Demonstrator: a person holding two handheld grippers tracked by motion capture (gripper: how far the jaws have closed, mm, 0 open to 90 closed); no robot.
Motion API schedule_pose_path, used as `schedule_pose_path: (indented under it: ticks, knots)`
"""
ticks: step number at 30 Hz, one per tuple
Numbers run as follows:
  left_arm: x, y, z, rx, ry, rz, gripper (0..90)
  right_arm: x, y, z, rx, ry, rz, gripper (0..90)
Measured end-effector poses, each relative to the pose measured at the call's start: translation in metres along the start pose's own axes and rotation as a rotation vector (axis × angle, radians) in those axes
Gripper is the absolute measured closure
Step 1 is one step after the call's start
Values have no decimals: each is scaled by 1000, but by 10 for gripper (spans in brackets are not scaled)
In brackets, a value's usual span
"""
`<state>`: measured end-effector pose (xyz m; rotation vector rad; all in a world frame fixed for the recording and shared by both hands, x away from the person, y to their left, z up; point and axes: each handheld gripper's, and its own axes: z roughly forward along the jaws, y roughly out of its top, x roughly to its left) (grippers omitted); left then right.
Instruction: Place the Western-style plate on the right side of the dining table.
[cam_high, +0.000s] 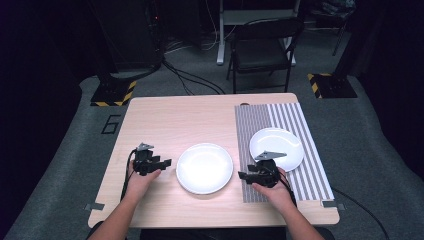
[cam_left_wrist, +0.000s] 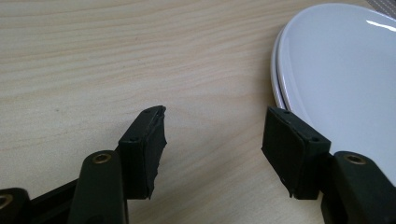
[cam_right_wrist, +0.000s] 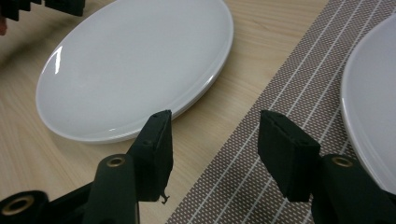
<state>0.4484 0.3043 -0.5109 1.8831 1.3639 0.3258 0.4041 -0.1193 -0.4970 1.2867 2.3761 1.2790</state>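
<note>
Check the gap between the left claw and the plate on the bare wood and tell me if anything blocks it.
Nothing visible blocks it. The left claw hovers open just left of the white plate, with only bare table between its jaws; the plate's rim sits right beside one jaw. The other plate lies apart on the striped placemat.

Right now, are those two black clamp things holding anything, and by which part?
Nothing is held. The left gripper is open over bare wood beside the round white plate; the right gripper is open at the striped placemat's edge.
</note>
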Motion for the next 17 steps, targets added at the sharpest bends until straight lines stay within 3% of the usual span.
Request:
schedule_pose_path:
  ticks: [4, 10, 17]
  knots:
    - [4, 2, 3, 9, 10, 10, 388, 1, -4, 3, 14, 39, -55, 454]
    - [7, 4, 6, 29, -3, 9, 386, 3, -8, 4, 35, 36, -101, 448]
    - [9, 6, 10, 25, 12, 11, 371, 1, -13, 4, 54, 8, -107, 444]
